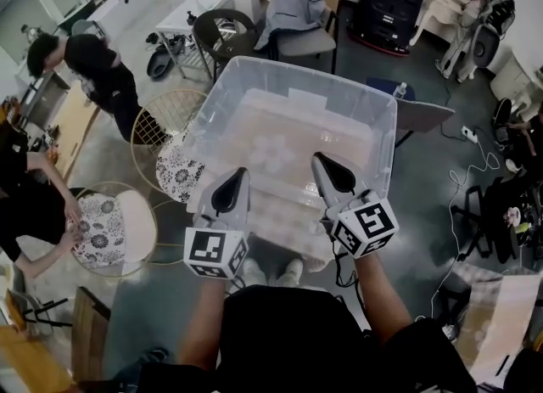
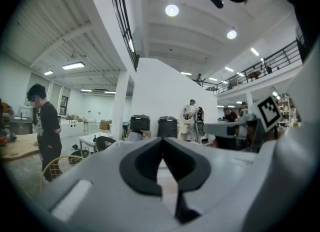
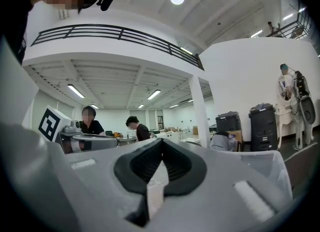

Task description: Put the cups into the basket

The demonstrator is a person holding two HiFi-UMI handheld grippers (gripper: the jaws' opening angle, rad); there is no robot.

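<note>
Looking down, I see the left gripper (image 1: 241, 172) and the right gripper (image 1: 318, 159) side by side, each pressed together on the near rim of the clear basket (image 1: 373, 111) in front of me. Pale round shapes, possibly cups (image 1: 273, 152), show hazily inside it.

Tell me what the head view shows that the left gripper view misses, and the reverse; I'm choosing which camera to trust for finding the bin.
Only the head view: the whole clear plastic bin seen from above, the round chairs with patterned cushions, floor cables, and the right tongs' closed tips. Only the left gripper view: ceiling lights, a black railing overhead, and a white pillar. Both: the left tongs, closed and empty, and the standing person in black.
</note>
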